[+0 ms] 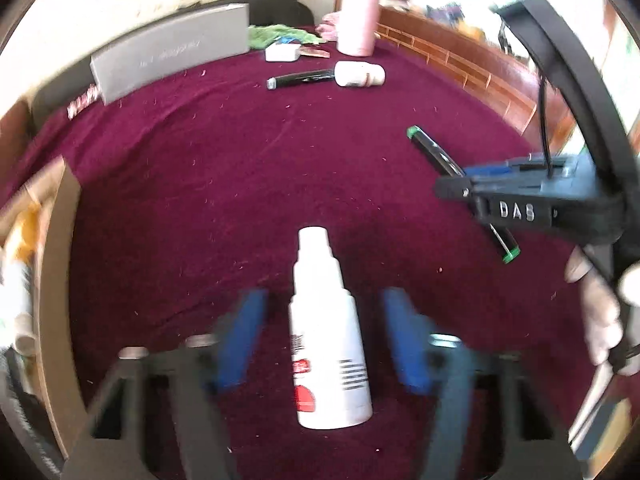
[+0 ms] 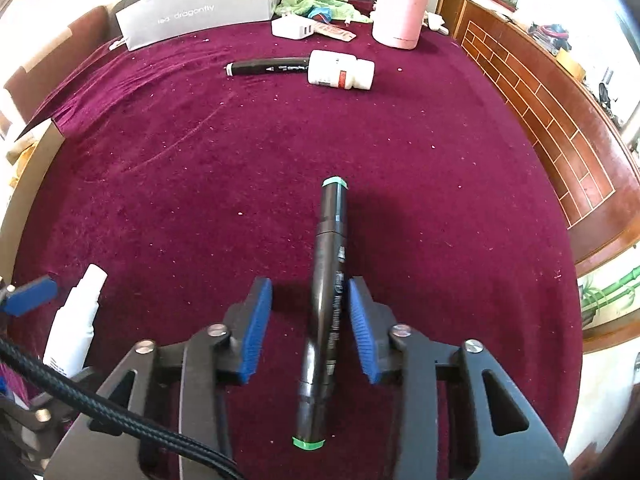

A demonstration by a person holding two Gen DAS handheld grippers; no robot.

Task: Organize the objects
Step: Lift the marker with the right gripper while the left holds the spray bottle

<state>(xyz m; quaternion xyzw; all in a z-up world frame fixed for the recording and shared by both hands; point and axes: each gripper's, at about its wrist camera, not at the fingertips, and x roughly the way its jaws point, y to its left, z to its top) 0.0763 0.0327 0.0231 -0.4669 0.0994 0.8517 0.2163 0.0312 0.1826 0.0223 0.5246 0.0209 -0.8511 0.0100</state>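
1. Left gripper (image 1: 320, 332) w/ jaws apart around white spray bottle (image 1: 328, 344), lying on maroon counter (image 1: 240, 168), nozzle pointing away.
2. Right gripper (image 2: 310, 324) apart astride black marker (image 2: 322, 312); long axis runs fwd, right pad maybe touching.
3. Risk: round marker or bottle rolls if pads close off-centre.

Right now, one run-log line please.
left gripper: open around spray bottle | right gripper: open around marker | both on cloth
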